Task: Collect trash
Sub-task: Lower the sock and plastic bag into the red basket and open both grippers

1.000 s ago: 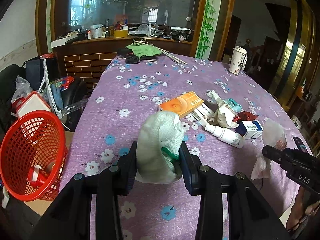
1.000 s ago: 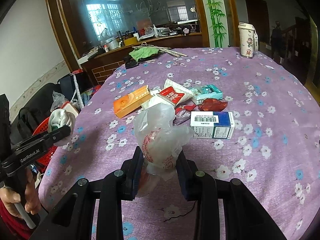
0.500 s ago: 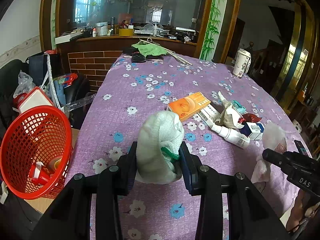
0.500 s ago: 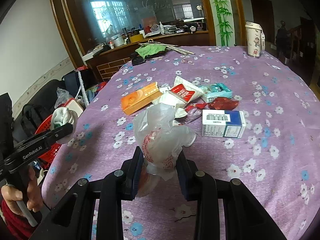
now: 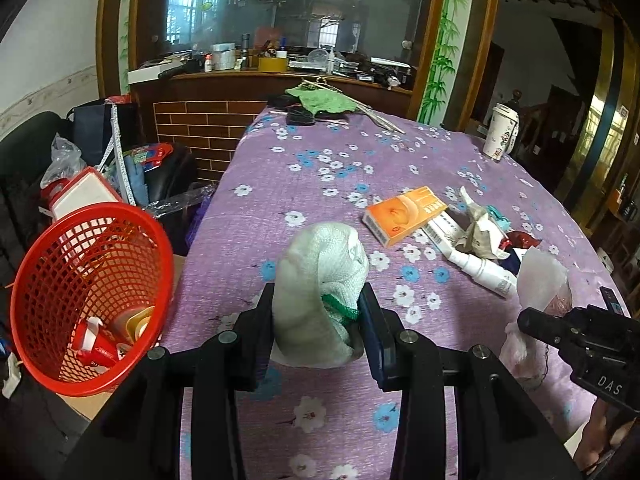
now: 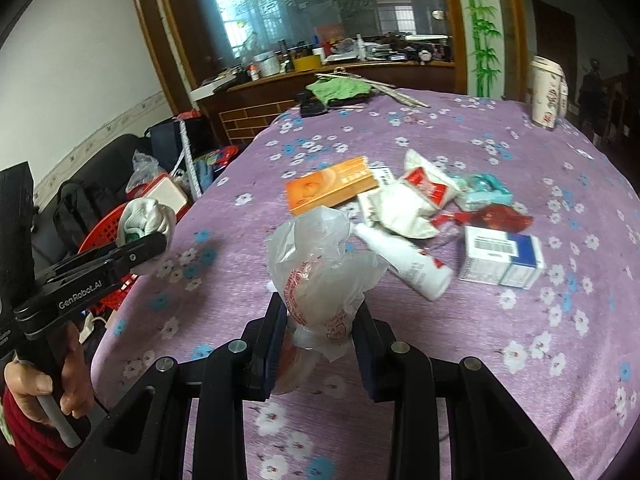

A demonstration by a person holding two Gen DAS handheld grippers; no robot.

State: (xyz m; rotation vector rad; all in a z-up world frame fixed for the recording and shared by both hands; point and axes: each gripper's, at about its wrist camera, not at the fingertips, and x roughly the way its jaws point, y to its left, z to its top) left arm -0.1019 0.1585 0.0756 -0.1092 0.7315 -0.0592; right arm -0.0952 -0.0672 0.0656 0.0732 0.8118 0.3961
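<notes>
My left gripper [image 5: 318,320] is shut on a white foam net wrap [image 5: 322,276] with a green bit, held above the purple flowered table's [image 5: 320,168] left part. It also shows in the right wrist view [image 6: 144,224]. My right gripper [image 6: 318,328] is shut on a crumpled clear plastic bag [image 6: 320,264] with red print, seen too in the left wrist view [image 5: 540,292]. A red mesh basket [image 5: 80,300] with some trash inside stands beside the table's left edge, left of the left gripper.
On the table lie an orange box [image 6: 332,190], a white bottle [image 6: 404,264], a blue-white box [image 6: 500,256], crumpled wrappers [image 6: 416,200] and a teal packet [image 6: 484,192]. A paper cup [image 6: 546,92] stands far right. Green cloth [image 5: 324,100] lies at the far edge. Bags crowd the floor left.
Both grippers have lifted and drawn back toward the near left side, each still holding its item. The red basket looms larger in the left wrist view.
</notes>
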